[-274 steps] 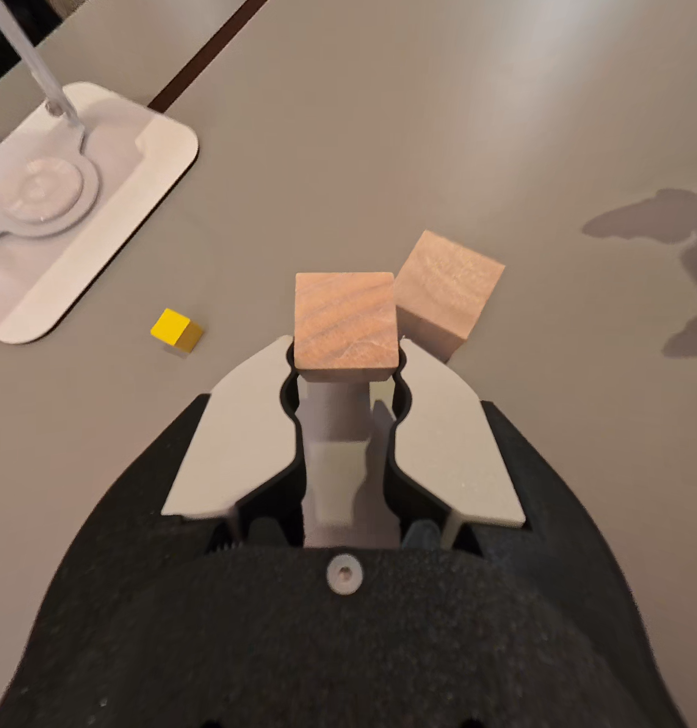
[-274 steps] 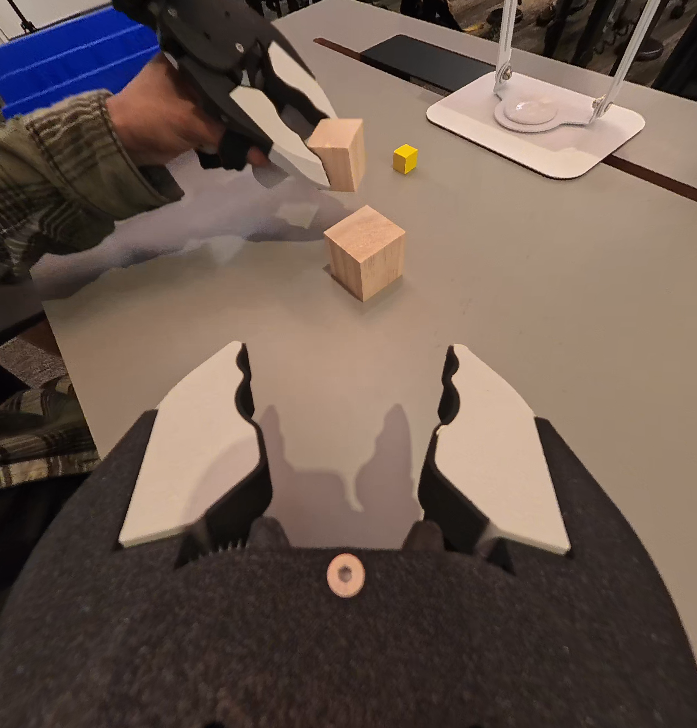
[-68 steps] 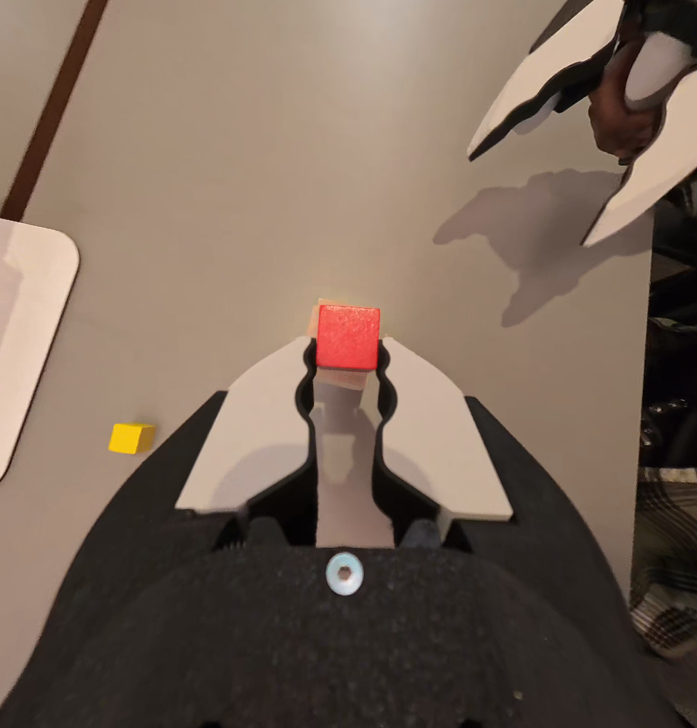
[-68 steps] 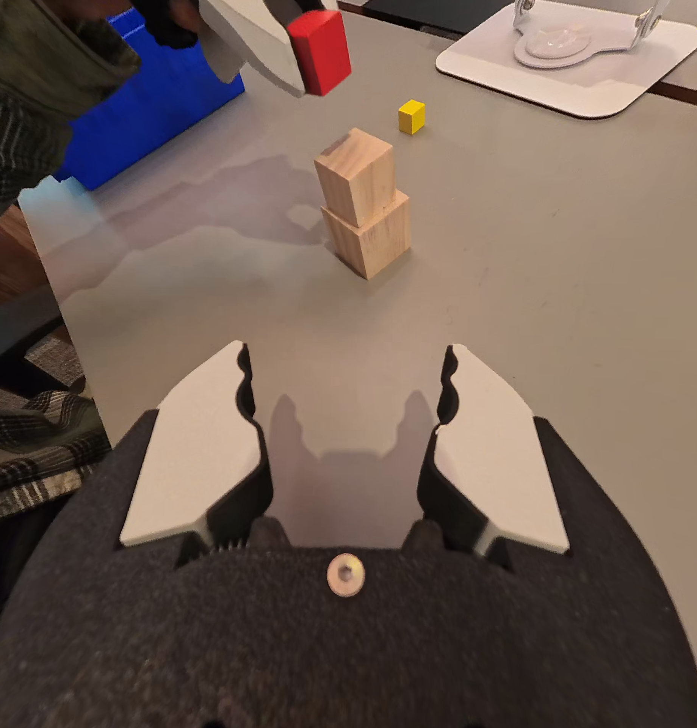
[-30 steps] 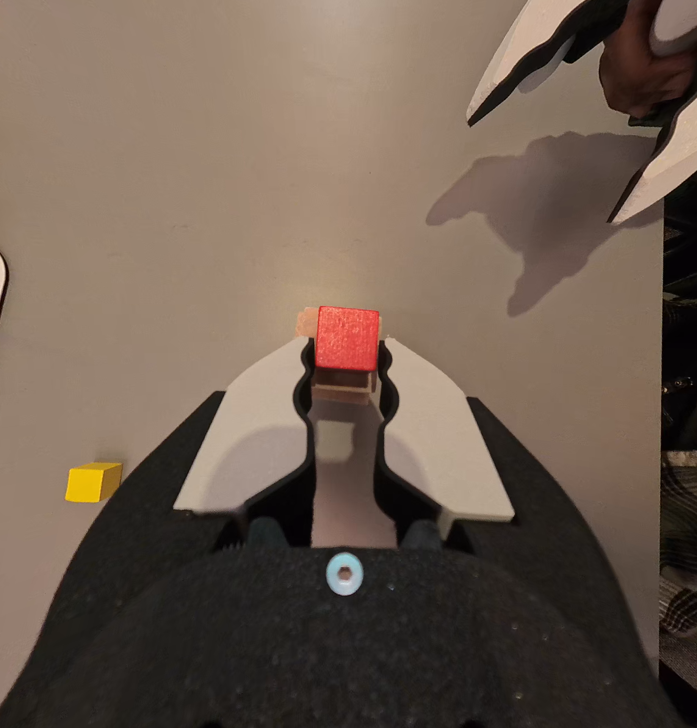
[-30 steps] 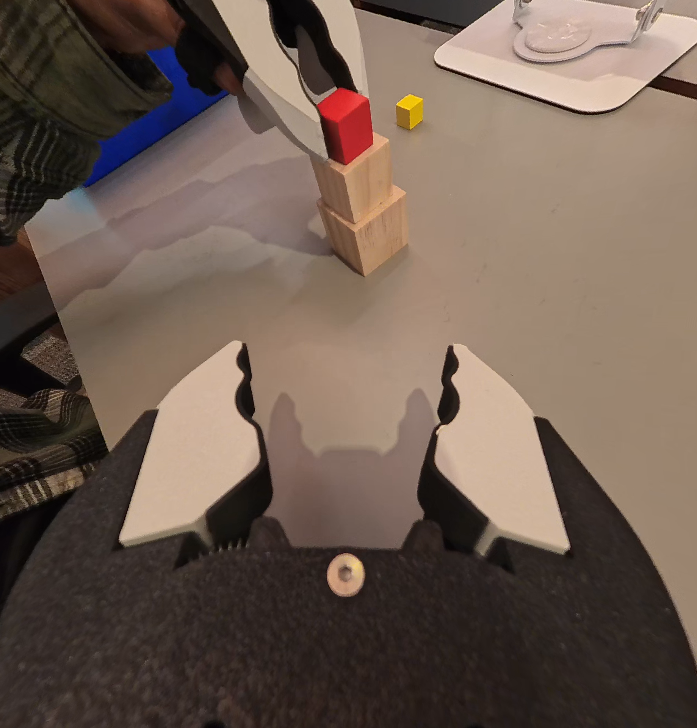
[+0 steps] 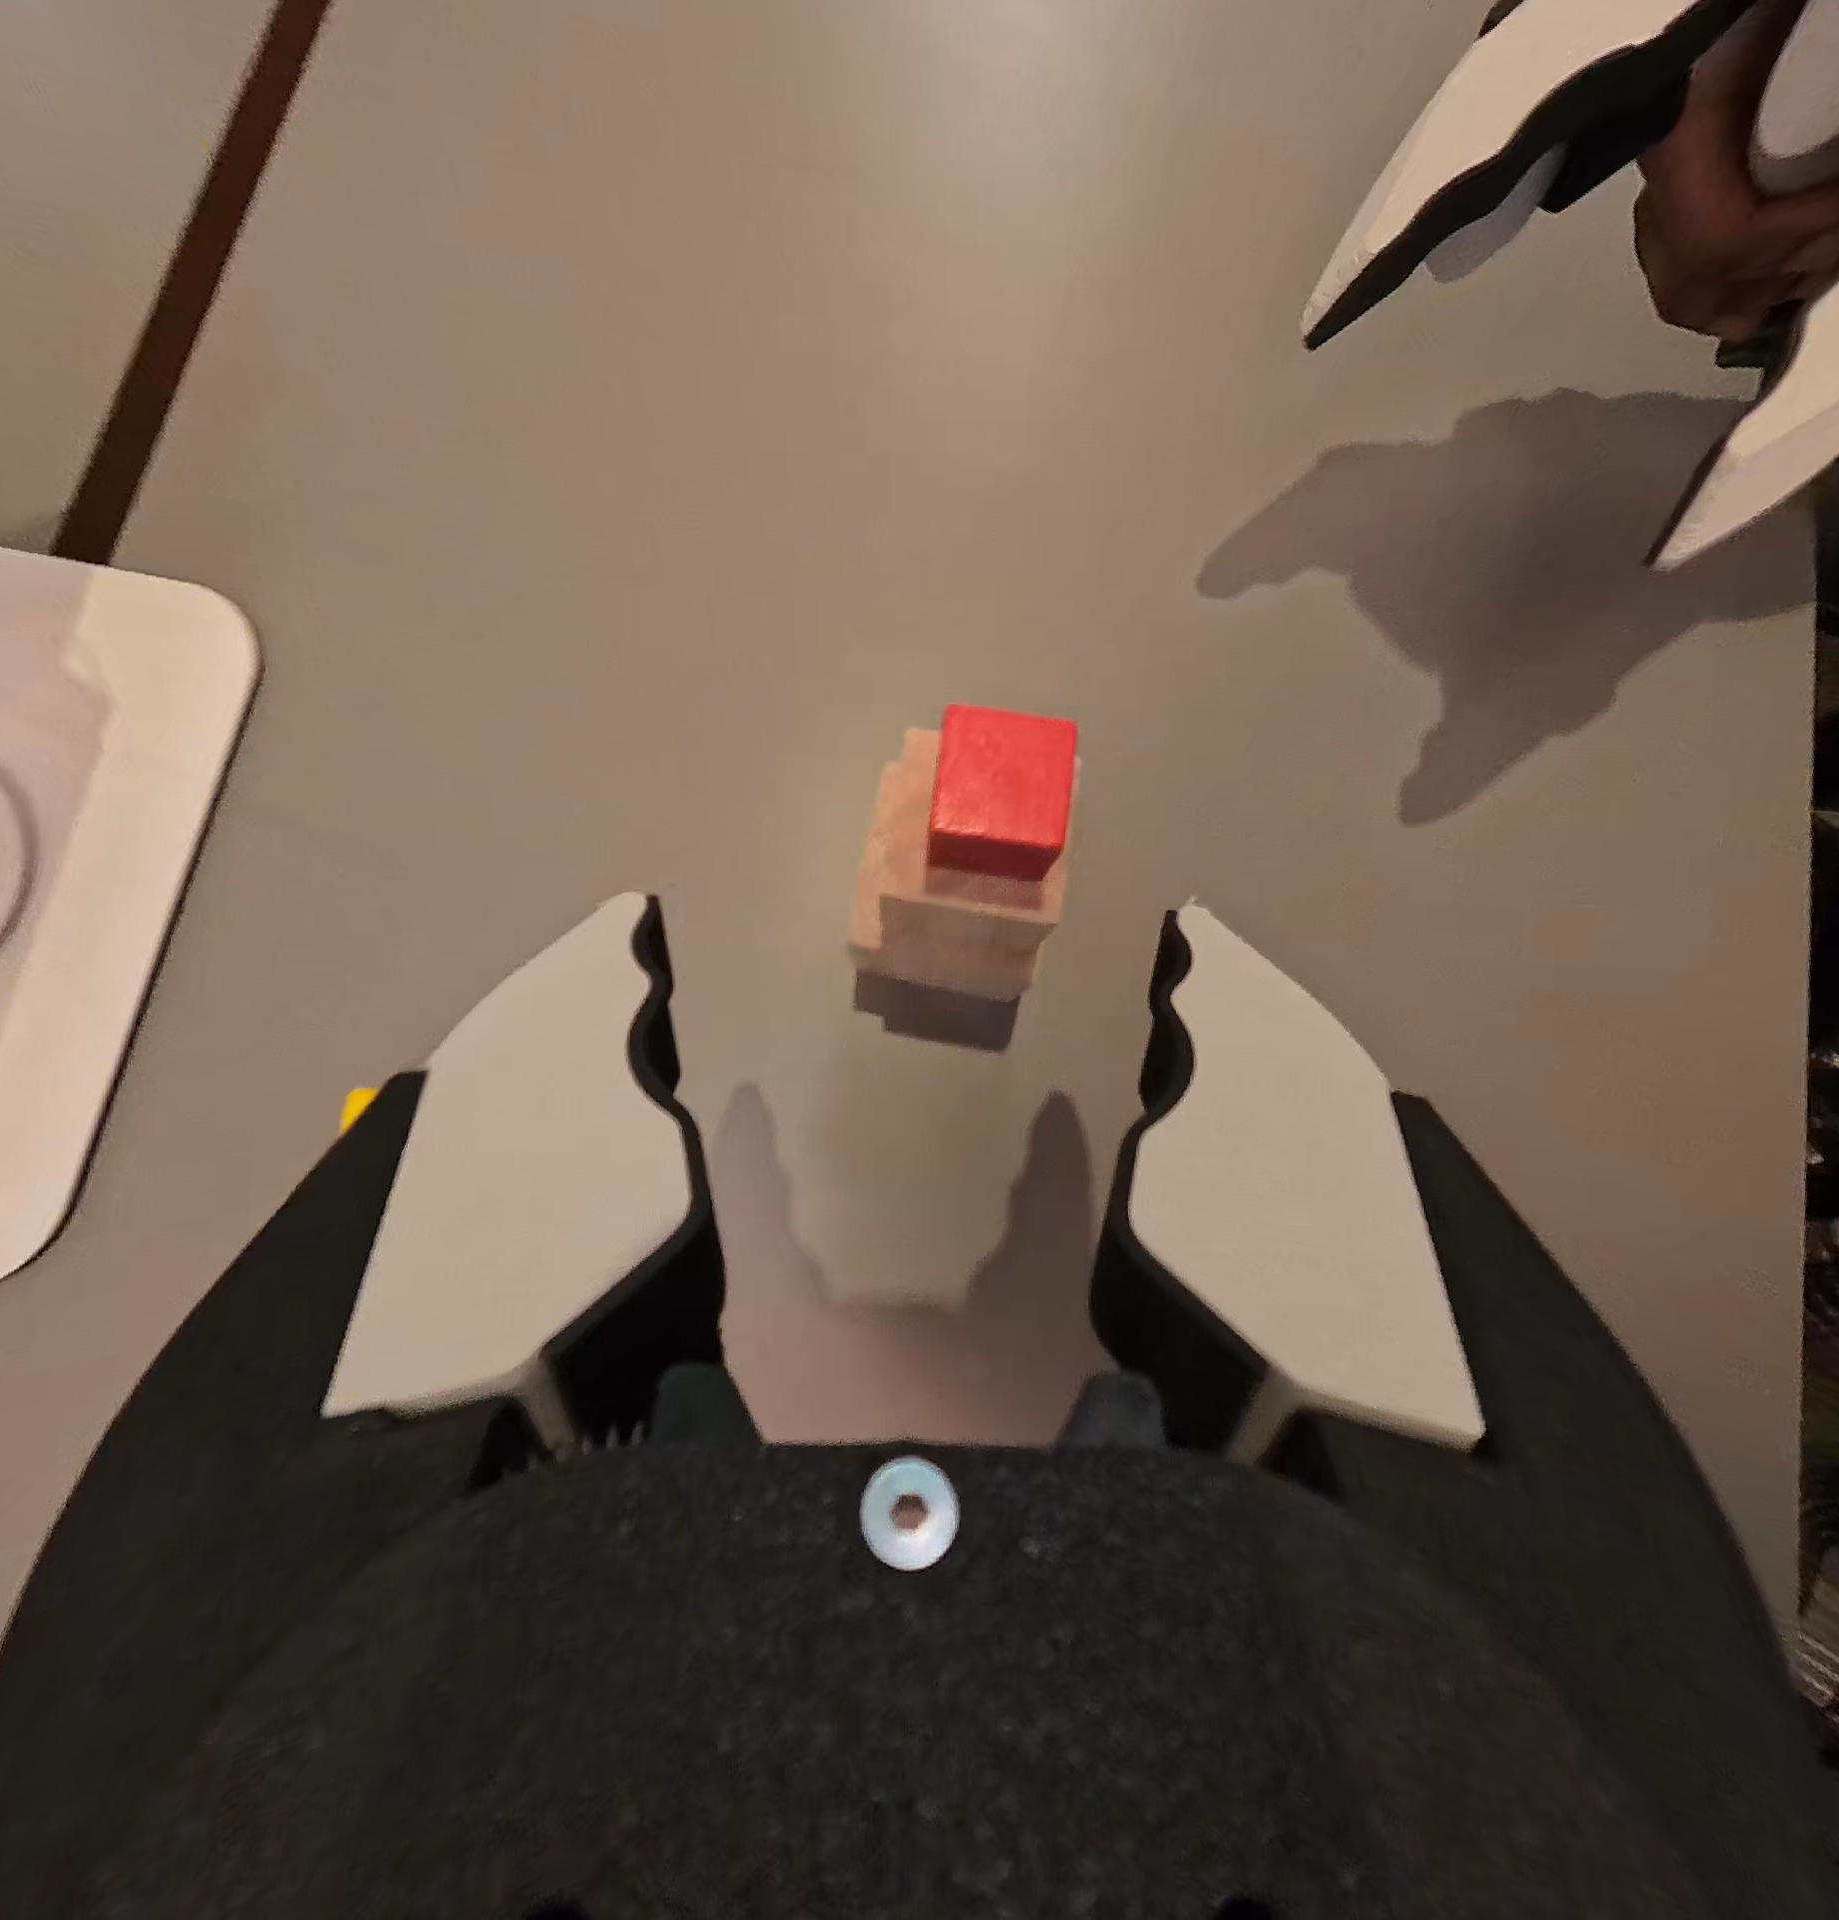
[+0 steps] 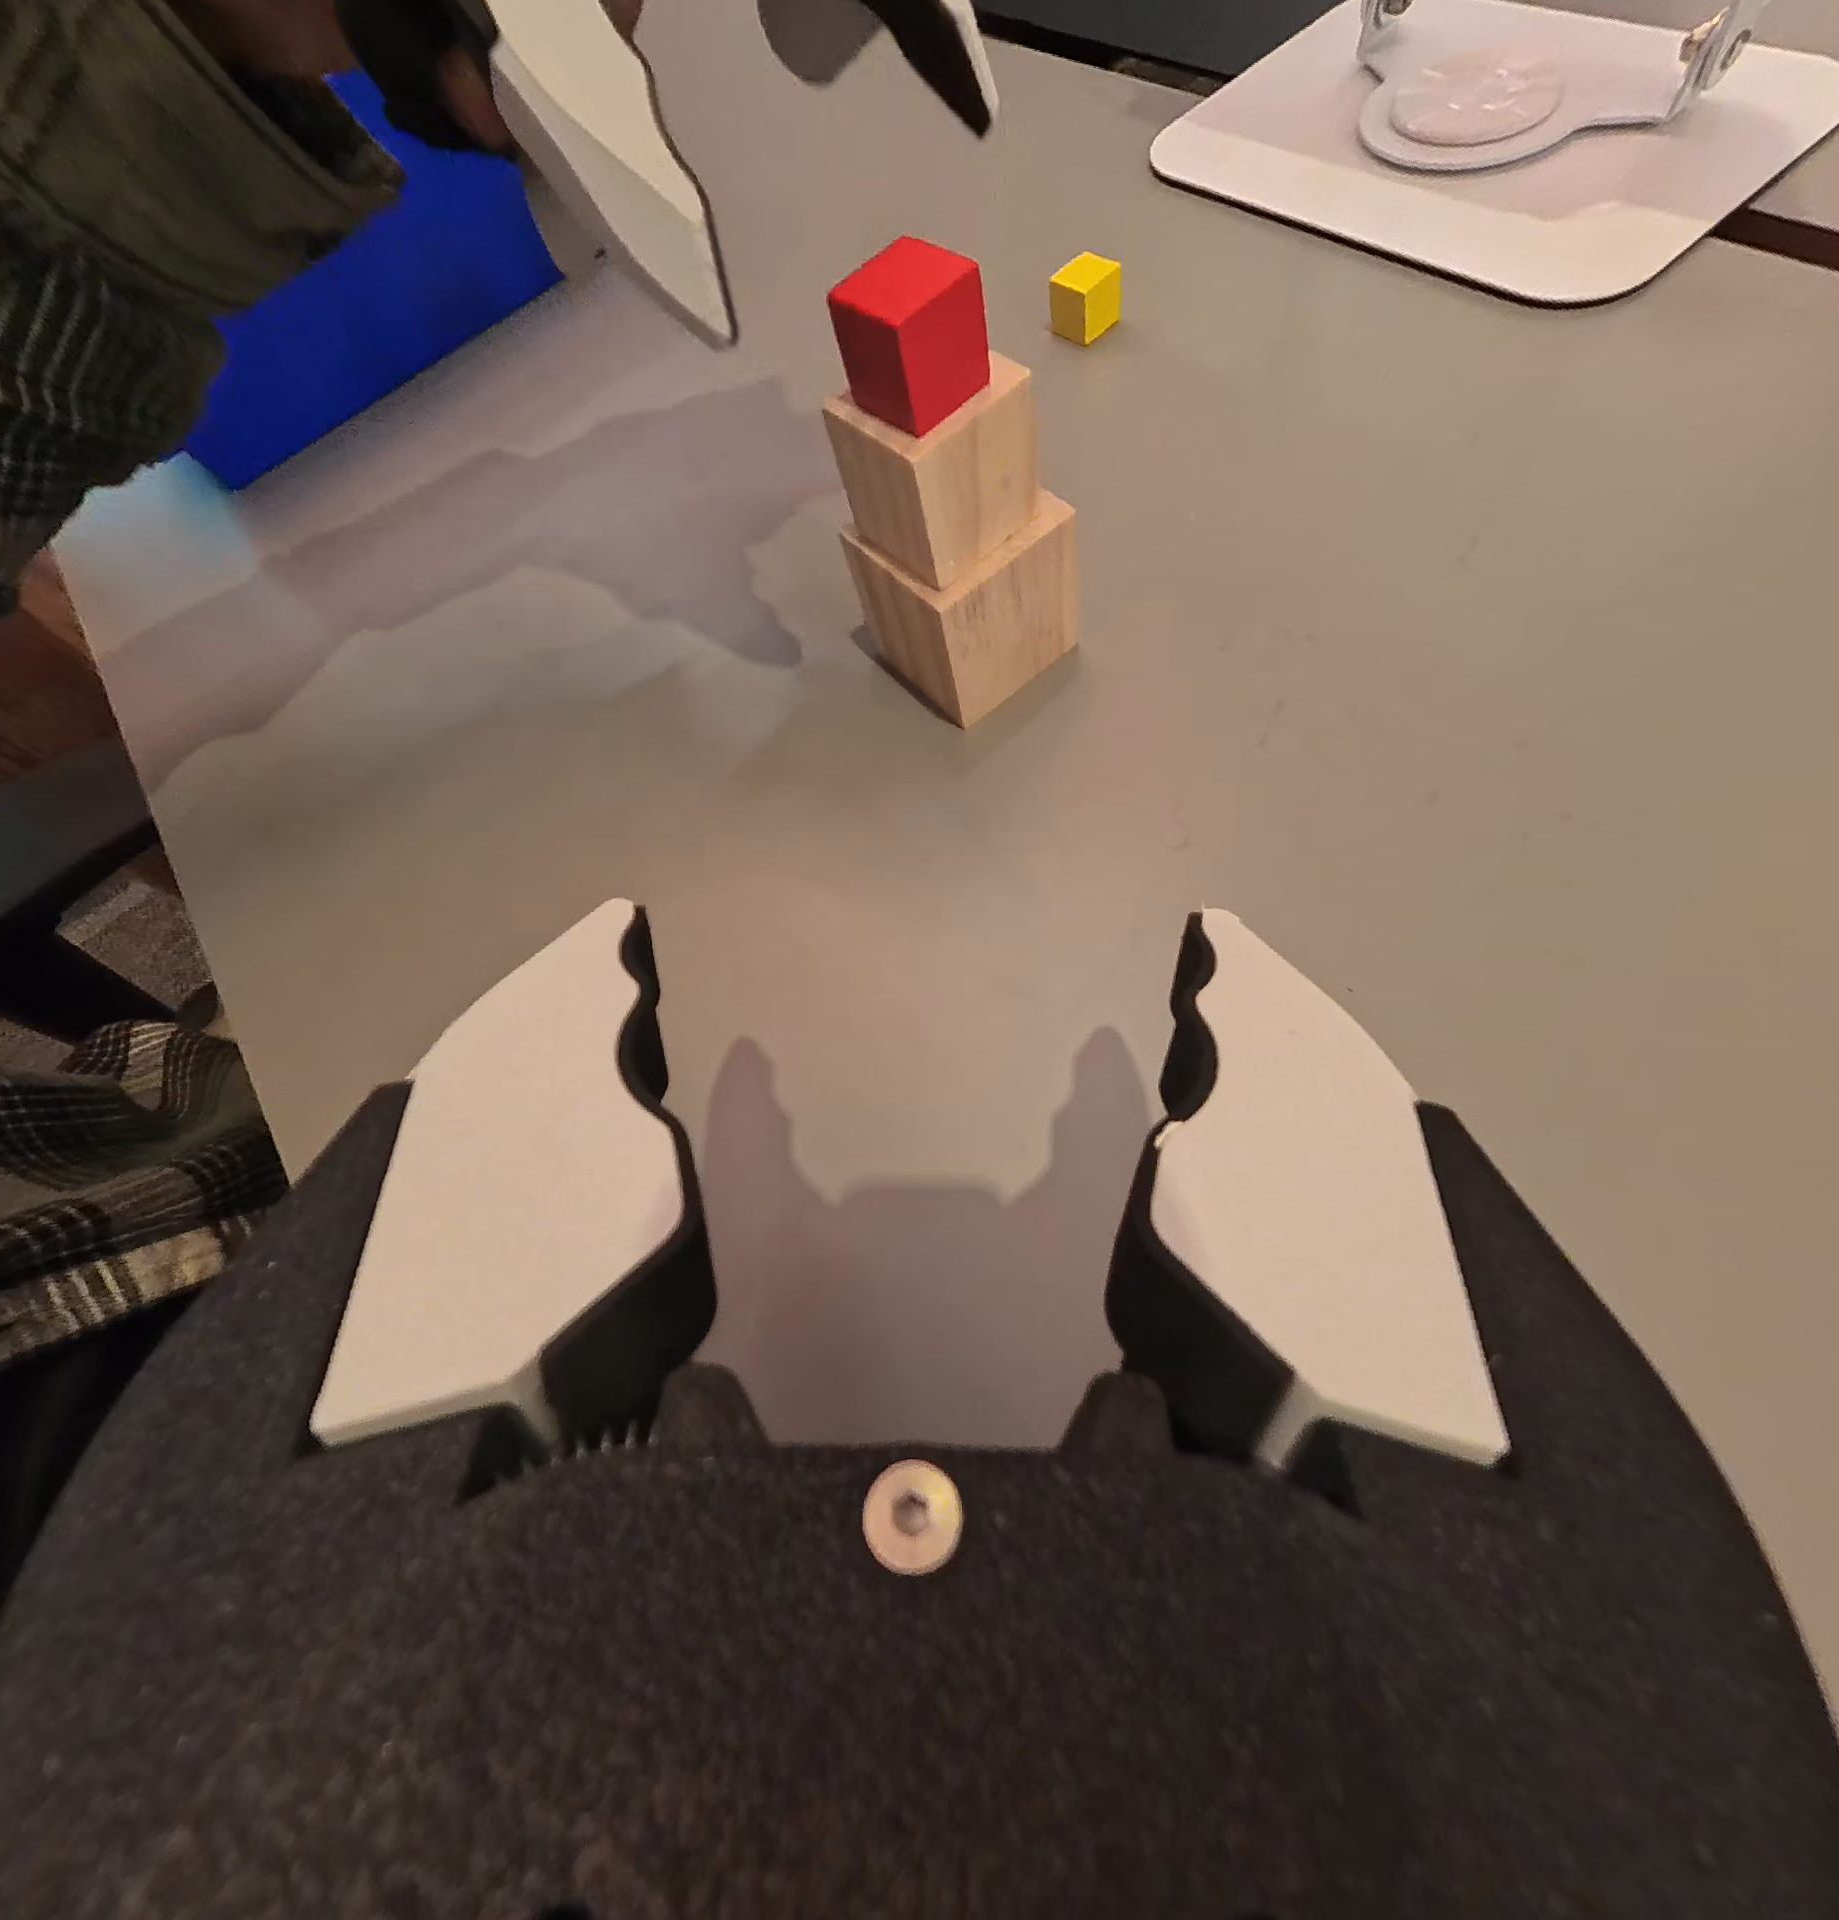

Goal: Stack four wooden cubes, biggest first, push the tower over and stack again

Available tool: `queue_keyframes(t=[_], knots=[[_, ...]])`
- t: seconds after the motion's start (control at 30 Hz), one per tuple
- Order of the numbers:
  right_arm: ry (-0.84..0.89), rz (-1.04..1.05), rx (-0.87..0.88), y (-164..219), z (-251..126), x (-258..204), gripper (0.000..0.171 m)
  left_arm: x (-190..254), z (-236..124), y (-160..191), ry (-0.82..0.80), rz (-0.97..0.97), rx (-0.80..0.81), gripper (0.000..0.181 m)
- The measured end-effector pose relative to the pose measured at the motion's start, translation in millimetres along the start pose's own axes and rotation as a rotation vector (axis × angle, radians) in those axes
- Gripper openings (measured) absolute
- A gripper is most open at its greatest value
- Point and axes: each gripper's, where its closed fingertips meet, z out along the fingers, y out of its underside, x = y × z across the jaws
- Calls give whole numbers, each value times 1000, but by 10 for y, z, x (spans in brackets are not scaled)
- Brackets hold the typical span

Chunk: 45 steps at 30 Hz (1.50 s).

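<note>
Grey bench (image 8: 1414,727) is carrying everything, with a blue bin (image 8: 375,312) showing past its left edge. Left tongs (image 8: 842,208) are hanging spread and empty above the tower, gripping nothing. Just right of them, the red cube (image 8: 910,332) is sitting on the middle wooden cube (image 8: 936,478), which is resting slightly askew on the biggest wooden cube (image 8: 967,623). Yellow cube (image 8: 1084,298) is lying on the bench near the tower, apart from it. White base plate (image 8: 1517,177) is sitting at far right. Right tongs (image 8: 915,997) are hovering spread and empty, well short of the tower.

Judgement: three of four are stacked; the step in hand is fetching the yellow cube. Next move calls for a light, centred placement on the small red top.
</note>
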Motion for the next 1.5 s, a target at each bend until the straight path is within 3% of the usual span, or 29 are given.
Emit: queue_keyframes(t=[0.37, 0.63, 0.9, 1.2, 1.33, 1.4, 1.5], knots=[[9, -6, -6, 8, 4, 13, 95, -1037, -599, 593, -220, -102, 64, 93], [30, 4, -20, 54, 31, 102, 95, -1384, -224, 886, -131, -16, 1, 83], [30, 24, -47, 122, 100, 179, 95, -1487, 117, 896, -34, 31, -101, 64], [33, 37, -61, 182, 116, 228, 95, -1538, 360, 964, -14, 35, -172, 55], [37, 37, -58, 176, 110, 237, 95, -1543, 419, 1030, -10, 23, -196, 41], [39, 37, -58, 179, 113, 243, 95, -1507, 439, 1065, 11, 21, -209, 22], [37, 40, -61, 184, 124, 245, 94, -1445, 436, 1028, 14, 6, -180, 22]])
